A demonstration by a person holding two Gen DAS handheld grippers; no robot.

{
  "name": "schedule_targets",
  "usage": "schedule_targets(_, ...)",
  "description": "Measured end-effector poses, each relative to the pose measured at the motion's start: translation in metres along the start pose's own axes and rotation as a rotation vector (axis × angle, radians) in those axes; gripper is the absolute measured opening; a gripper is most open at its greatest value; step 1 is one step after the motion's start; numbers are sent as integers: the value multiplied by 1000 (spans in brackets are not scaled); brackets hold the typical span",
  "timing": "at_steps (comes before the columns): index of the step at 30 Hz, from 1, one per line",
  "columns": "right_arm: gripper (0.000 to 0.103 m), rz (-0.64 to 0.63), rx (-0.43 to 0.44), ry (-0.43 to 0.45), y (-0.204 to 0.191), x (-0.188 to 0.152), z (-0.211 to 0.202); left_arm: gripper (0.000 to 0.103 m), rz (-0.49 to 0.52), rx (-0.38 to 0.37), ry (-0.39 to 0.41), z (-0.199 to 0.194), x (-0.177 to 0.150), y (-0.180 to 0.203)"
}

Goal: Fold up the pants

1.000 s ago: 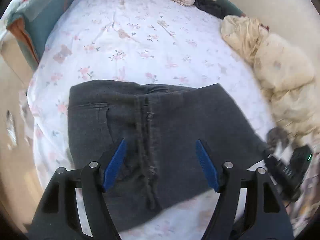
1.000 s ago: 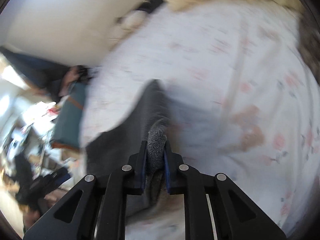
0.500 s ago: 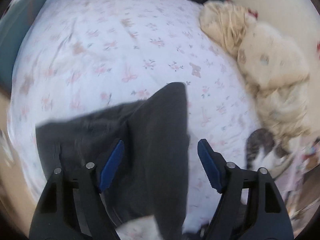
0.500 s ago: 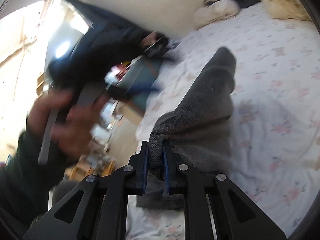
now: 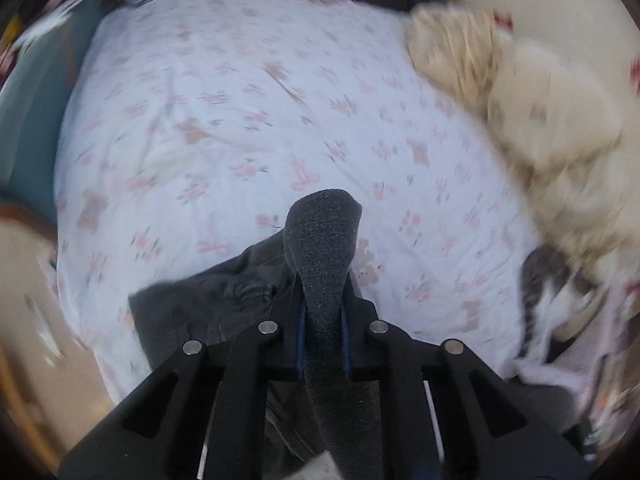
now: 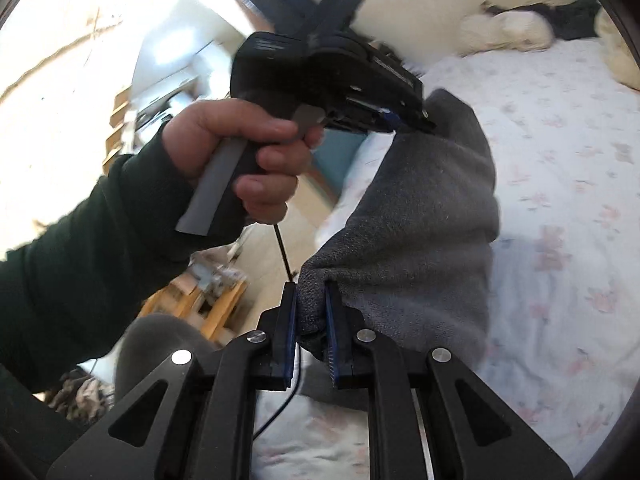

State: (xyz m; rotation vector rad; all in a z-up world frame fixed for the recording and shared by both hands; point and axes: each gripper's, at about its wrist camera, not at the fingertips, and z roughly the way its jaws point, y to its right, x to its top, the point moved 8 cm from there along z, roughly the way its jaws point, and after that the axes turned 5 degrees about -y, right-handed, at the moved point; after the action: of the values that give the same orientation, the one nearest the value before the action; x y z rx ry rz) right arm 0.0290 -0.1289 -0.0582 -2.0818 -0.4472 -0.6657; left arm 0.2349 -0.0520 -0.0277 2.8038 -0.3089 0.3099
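Closing on a raised fold of the dark grey pants (image 5: 322, 256), the left gripper (image 5: 322, 336) sits at lower centre; the right gripper (image 6: 311, 332) clamps another fold (image 6: 420, 216), lifted above the floral bedsheet (image 6: 560, 160).

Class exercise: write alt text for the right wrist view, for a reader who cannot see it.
The right tool pinches a fold of grey pants lifted above a floral bedsheet. Further up the cloth, a hand in a dark green sleeve holds the left tool, which is closing on the same pants.
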Motion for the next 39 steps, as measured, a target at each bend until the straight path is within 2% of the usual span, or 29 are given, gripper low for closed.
schedule_targets(3, 14, -23, 13, -62, -26, -2, 36, 11, -14, 45, 28, -15, -18, -42)
schedule_targets(5, 14, -10, 23, -113, -33, -6, 67, 11, -75, 64, 16, -10, -34, -85)
schedule_targets(9, 14, 23, 12, -209, -31, -28, 132, 11, -174, 59, -9, 17, -67, -157)
schedule_targets(11, 14, 9, -25, -245, -26, -40, 150, 11, -218, 48, -41, 36, -81, -182)
schedule_targets(12, 18, -9, -58, -265, -25, -46, 157, 11, -246, 30, -68, 47, -89, -192)
schedule_targets(13, 18, -28, -84, -295, -24, -54, 160, 11, -261, 17, -97, 54, -95, -197)
schedule_targets(15, 18, -50, -76, -340, -27, -63, 154, 11, -251, 15, -98, 56, -96, -201)
schedule_targets(17, 18, -59, -72, -330, -26, -60, 130, 11, -220, 46, -104, 58, -98, -200)
schedule_targets(18, 18, -60, -89, -310, -22, -54, 120, 11, -229, 39, -112, 59, -101, -200)
schedule_targets(21, 18, -7, -245, -214, 18, -22, 88, 11, -229, 21, -121, 62, -103, -202)
schedule_targets(23, 18, 52, -383, -200, 54, -9, 84, 11, -227, 23, -124, 62, -102, -204)
schedule_targets(25, 18, 79, -447, -227, 80, -7, 95, 11, -214, 39, -132, 62, -103, -203)
schedule_targets(27, 18, 119, -429, -302, 94, -21, 114, 11, -191, 76, -144, 63, -106, -204)
schedule_targets(29, 16, 47, -466, -414, 94, -44, 130, 11, -178, 128, -191, 71, -117, -209)
schedule_targets(31, 9, -19, -517, -465, 94, -62, 134, 12, -168, 153, -238, 82, -128, -218)
schedule_targets(32, 8, -30, -536, -466, 96, -62, 135, 16, -170, 152, -242, 84, -129, -221)
schedule_targets(34, 8, -16, -541, -443, 103, -57, 135, 25, -209, 150, -221, 82, -127, -232)
schedule_targets(36, 9, 35, -498, -412, 102, -52, 130, 24, -247, 229, -194, 67, -123, -247)
schedule_targets(37, 13, 60, -467, -402, 98, -54, 128, 23, -265, 256, -154, 52, -118, -251)
schedule_targets(39, 15, 132, -366, -340, 94, -49, 107, 24, -272, 210, -37, 24, -105, -242)
